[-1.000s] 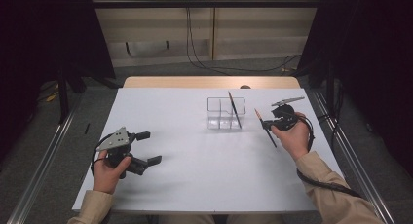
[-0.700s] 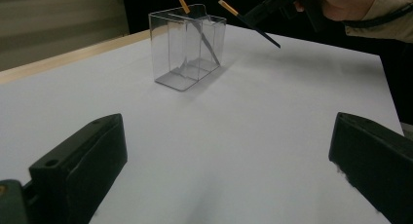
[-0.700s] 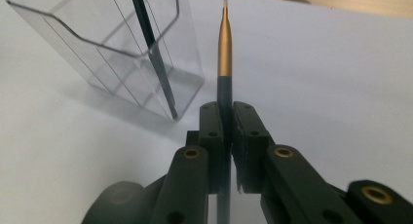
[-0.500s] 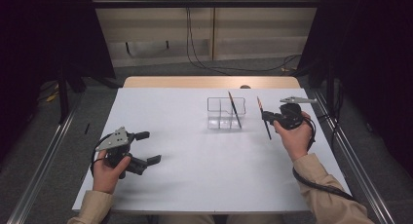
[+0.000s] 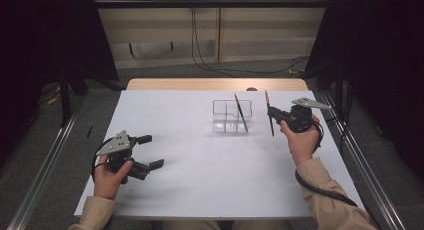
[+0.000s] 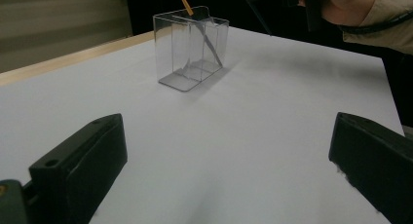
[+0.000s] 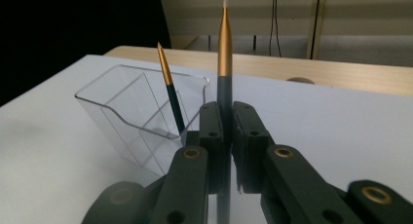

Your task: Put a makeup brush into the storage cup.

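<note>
The held pencil's lower end is hidden behind the right gripper's clenched jaws, which pinch it upright just right of the clear organizer, where a second pencil leans. The left gripper rests released, gaping, holding nothing.

High view overhead facing forward, tool views low and close (both sharing the clear holder).

Dim room, evenly lit white table sheet

Black surroundings swallow detail; soft shadow falls beside the clear plastic box; nearest black jaws blur
</note>
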The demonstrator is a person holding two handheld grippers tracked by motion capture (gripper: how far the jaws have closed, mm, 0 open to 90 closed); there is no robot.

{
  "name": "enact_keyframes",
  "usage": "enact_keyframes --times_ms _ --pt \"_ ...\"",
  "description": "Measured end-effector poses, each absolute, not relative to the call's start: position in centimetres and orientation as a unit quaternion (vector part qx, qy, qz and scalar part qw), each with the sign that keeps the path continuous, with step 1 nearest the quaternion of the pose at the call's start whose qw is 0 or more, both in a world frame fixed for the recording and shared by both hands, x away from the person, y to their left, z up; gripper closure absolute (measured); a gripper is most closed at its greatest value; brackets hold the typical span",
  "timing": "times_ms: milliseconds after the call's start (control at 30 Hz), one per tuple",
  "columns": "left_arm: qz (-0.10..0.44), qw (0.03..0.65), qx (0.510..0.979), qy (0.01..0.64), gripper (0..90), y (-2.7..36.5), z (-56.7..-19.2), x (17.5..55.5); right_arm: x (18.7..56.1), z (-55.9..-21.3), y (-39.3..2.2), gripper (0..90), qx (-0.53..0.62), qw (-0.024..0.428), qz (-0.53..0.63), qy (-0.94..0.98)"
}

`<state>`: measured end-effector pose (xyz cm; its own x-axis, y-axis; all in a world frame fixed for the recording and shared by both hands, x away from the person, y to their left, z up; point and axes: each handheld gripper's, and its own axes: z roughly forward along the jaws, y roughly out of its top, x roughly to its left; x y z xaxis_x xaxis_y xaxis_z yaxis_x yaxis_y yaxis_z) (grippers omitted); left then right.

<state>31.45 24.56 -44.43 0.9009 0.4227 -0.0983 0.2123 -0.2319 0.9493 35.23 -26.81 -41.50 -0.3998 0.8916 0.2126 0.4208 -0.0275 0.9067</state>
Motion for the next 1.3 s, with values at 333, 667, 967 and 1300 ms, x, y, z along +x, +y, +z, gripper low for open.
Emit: enact_keyframes --times_ms 333,667,967,1300 --pt "0.089 0.586 0.779 0.203 0.4 24.6 -44.4 31.5 35.0 -41.3 -26.3 83.6 0.464 0.252 0.565 0.634" --pt "0.088 0.589 0.777 0.205 0.4 24.7 -44.4 31.5 35.3 -41.1 -25.7 83.6 0.442 0.256 0.596 0.619" --pt "0.089 0.586 0.778 0.207 0.5 24.8 -44.5 31.5 35.9 -40.9 -25.3 83.6 0.432 0.259 0.614 0.607" --pt "0.089 0.587 0.777 0.208 0.5 24.9 -44.5 31.4 36.4 -40.6 -25.1 83.6 0.423 0.264 0.622 0.603"
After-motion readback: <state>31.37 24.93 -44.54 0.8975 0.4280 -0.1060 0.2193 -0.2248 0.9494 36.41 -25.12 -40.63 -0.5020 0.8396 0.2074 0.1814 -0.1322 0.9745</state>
